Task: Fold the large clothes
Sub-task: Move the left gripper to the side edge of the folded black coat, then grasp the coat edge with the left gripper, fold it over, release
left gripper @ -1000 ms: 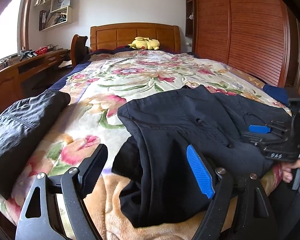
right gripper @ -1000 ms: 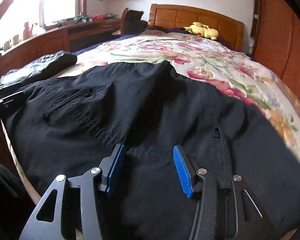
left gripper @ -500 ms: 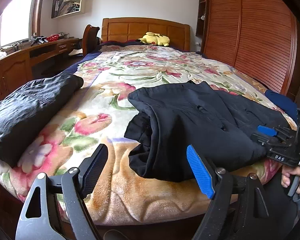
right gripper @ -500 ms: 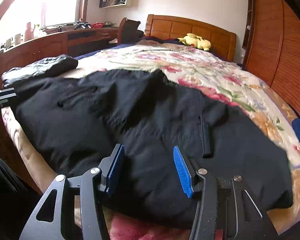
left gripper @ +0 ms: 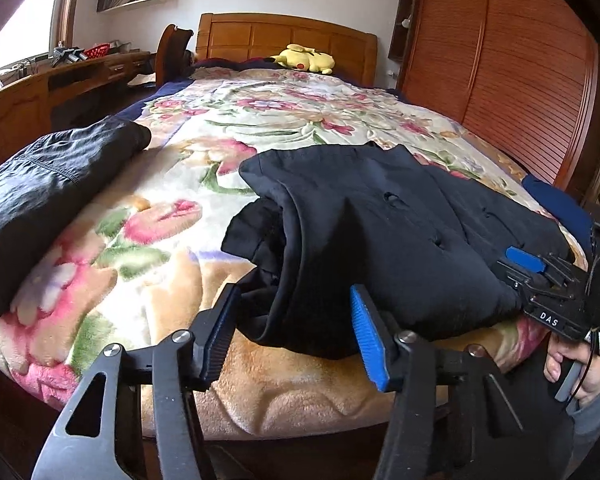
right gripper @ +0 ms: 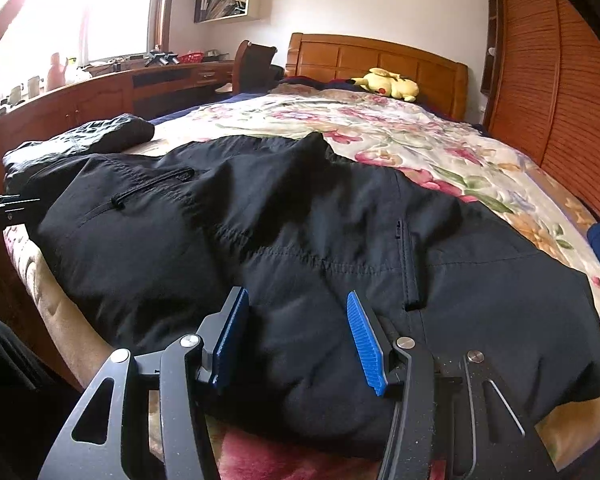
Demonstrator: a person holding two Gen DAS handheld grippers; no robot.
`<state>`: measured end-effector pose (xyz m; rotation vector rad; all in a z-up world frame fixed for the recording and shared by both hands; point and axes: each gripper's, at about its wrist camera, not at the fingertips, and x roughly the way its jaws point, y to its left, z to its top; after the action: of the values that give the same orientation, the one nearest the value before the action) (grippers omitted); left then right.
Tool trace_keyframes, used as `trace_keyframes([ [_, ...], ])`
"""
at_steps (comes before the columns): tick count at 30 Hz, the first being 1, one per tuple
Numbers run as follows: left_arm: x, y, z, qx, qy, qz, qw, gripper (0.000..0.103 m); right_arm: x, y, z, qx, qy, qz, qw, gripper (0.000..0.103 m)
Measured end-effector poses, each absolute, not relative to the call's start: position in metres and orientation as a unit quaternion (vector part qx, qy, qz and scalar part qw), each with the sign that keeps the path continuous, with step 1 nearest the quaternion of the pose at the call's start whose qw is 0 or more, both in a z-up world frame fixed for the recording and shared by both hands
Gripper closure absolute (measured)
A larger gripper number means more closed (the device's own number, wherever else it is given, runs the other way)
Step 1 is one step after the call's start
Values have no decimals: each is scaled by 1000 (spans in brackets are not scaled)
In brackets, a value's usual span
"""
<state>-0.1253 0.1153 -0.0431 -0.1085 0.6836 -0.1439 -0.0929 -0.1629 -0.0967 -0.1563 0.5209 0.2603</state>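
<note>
My left gripper (left gripper: 294,330): jaws spread, holding nothing; poised at the near left edge of the garment
My right gripper (right gripper: 296,338): jaws apart, empty; over the near hem
Black garment (right gripper: 300,240): folded on the floral blanket (left gripper: 148,220), near the bed's foot
Second dark garment (left gripper: 40,196): folded, well left; apart from mine

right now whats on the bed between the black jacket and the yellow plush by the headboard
Only bare floral blanket lies between the black jacket and the yellow plush; the right wrist view shows the whole stretch.
</note>
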Motion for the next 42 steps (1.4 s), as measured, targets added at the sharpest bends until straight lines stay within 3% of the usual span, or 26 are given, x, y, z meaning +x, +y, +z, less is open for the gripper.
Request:
trace_keyframes([
  [1, -125, 115, -43, -52, 335, -72, 938, 56, -94, -164, -98, -75, 253, 129, 956, 50],
  [7, -121, 111, -36, -44, 333, -69, 939, 70, -98, -165, -102, -72, 230, 128, 962, 50],
  [8, -120, 110, -35, -40, 333, -69, 940, 80, -98, -165, -102, -70, 230, 129, 962, 50],
  [14, -118, 96, -27, -14, 327, -69, 942, 97, -99, -168, -104, -66, 223, 132, 964, 50],
  [29, -106, 29, 57, 51, 234, -94, 966, 99, -108, -186, -96, -51, 207, 143, 967, 49],
  [42, -99, -63, 88, 102, 200, -153, 962, 100, -144, -259, -35, -62, 178, 88, 978, 48],
])
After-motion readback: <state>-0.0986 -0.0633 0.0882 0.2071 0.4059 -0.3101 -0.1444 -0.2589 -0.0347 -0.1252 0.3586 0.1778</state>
